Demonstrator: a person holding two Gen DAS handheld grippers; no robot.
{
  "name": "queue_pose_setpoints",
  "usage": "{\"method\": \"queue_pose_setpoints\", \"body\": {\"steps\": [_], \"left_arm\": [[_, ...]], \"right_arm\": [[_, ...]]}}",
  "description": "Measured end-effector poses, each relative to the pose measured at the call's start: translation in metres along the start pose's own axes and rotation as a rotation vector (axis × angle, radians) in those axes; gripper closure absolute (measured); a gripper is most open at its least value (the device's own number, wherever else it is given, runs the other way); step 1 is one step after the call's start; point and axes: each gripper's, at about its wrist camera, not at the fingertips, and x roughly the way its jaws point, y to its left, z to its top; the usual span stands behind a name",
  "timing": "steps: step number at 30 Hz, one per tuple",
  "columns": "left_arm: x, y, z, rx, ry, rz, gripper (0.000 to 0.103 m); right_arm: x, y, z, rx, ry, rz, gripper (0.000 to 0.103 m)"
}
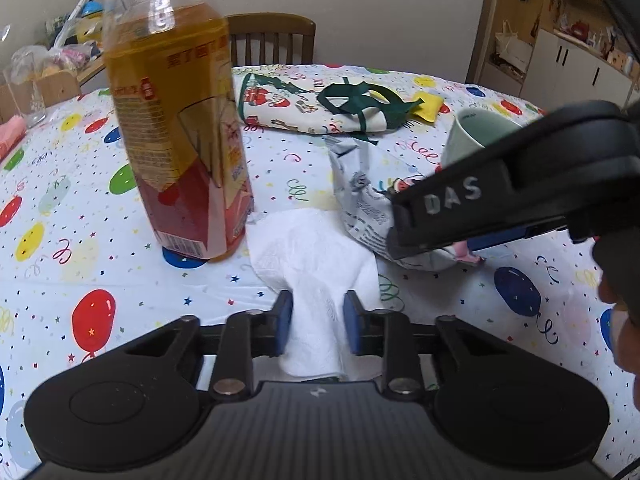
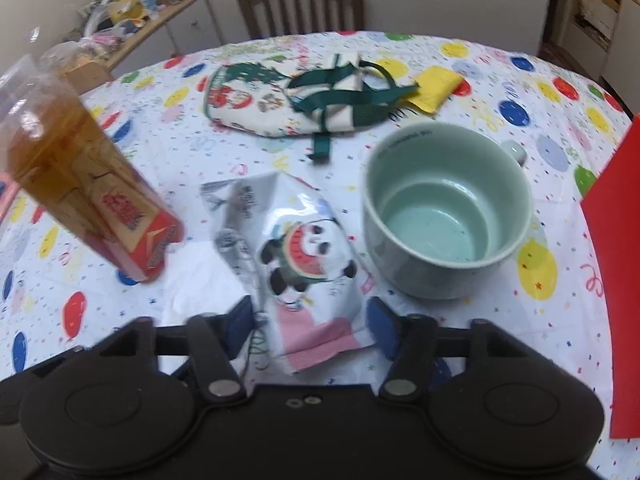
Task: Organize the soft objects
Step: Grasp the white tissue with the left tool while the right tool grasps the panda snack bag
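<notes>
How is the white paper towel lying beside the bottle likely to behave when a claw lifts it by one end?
The white paper towel looks thin and crumpled, so it will probably droop limply. It seems very light and should lift easily. The left claw already pinches one end; being soft tissue, it might tear if tugged sharply.

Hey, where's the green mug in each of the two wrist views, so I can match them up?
Left wrist view: the green mug sits at the right, partly hidden behind the right gripper's black finger.
Right wrist view: the mug fills the right of centre, fully visible, its inside empty.
Shared landmark: the tea bottle stands at the left in both.
</notes>
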Motion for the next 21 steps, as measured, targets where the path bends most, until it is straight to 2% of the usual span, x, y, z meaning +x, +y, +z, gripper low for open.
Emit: {"method": "queue_pose_setpoints", "body": {"steps": [2, 8, 21], "left_arm": [[-0.001, 0.004, 0.000, -0.014, 0.002, -0.010, 0.086], [-0.005, 0.009, 0.001, -0.029, 0.000, -0.027, 0.090], [-0.026, 0.017, -0.002, -0.055, -0.007, -0.063, 0.092]], "right_arm": [[-0.002, 0.004, 0.000, -0.019, -0.005, 0.001, 0.055], [-0.010, 0.008, -0.002, -0.047, -0.030, 0.006, 0.064], [-0.049, 0.002, -0.019, -0.001, -0.055, 0.109, 0.070]]}}
